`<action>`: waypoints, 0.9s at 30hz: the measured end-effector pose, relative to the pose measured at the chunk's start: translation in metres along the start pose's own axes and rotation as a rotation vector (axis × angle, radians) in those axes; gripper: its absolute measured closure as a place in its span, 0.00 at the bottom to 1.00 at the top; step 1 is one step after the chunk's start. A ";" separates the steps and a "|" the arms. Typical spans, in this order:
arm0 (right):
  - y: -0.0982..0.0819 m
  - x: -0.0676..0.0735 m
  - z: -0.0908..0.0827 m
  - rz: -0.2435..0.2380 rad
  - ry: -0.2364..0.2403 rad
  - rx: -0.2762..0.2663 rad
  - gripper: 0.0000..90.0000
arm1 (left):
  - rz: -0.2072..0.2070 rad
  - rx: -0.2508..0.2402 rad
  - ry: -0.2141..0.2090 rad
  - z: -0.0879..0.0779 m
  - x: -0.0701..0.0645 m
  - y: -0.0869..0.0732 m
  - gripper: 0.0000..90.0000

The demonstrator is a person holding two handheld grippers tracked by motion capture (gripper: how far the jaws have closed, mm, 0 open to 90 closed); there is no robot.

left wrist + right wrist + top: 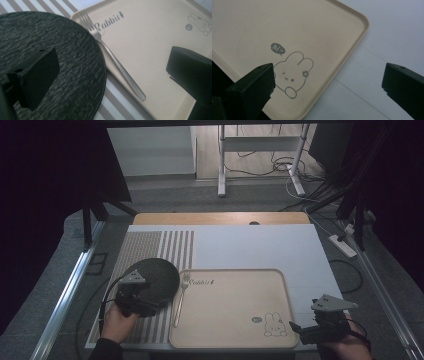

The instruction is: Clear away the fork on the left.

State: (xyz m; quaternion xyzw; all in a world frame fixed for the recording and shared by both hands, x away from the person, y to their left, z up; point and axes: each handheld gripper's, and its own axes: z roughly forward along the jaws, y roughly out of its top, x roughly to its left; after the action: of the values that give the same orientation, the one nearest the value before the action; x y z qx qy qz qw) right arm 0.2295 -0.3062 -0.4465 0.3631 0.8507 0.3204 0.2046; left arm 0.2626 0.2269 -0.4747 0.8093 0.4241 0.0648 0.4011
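Note:
A black round plate (152, 276) (62, 50) with a rough texture lies on the striped part of the mat, close against the left rim of a beige tray (235, 290) (150, 37) (249, 25) printed with a rabbit. A metal fork (178, 302) (117, 62) lies inside the tray along that rim, tines pointing away from me. My left gripper (147, 304) (112, 57) is open at the plate's near edge, one jaw over the plate and the other over the tray. My right gripper (300, 330) (329, 70) is open and empty, straddling the tray's near right corner.
A white mat (250, 245) with grey stripes (150, 245) on its left part covers the table. The wooden table edge (220, 218) shows at the back. Beyond it stand metal stand legs (221, 165), with floor cables and a power strip (342, 245) to the right.

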 end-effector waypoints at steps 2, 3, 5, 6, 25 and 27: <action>0.000 0.000 0.000 0.000 0.000 0.000 0.00 | -0.006 -0.002 0.008 -0.003 -0.001 -0.003 0.00; 0.000 0.000 0.000 0.000 -0.001 0.000 0.00 | -0.005 -0.005 0.016 -0.005 -0.001 -0.004 0.00; 0.000 0.000 0.000 0.003 -0.002 0.001 0.00 | -0.005 -0.013 0.022 -0.008 -0.002 -0.007 0.00; 0.000 0.000 0.000 0.003 -0.002 0.001 0.00 | -0.008 -0.017 0.021 -0.010 -0.003 -0.009 0.00; 0.000 0.000 0.001 0.004 -0.004 0.004 0.00 | -0.064 -0.029 0.078 -0.038 -0.006 -0.040 0.00; 0.000 0.000 0.001 0.005 -0.005 0.004 0.00 | -0.071 -0.032 0.082 -0.041 -0.006 -0.043 0.00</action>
State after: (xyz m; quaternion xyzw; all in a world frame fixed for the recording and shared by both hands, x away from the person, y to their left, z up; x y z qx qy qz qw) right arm 0.2298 -0.3055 -0.4468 0.3662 0.8500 0.3183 0.2052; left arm 0.2130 0.2602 -0.4761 0.7839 0.4675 0.0904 0.3986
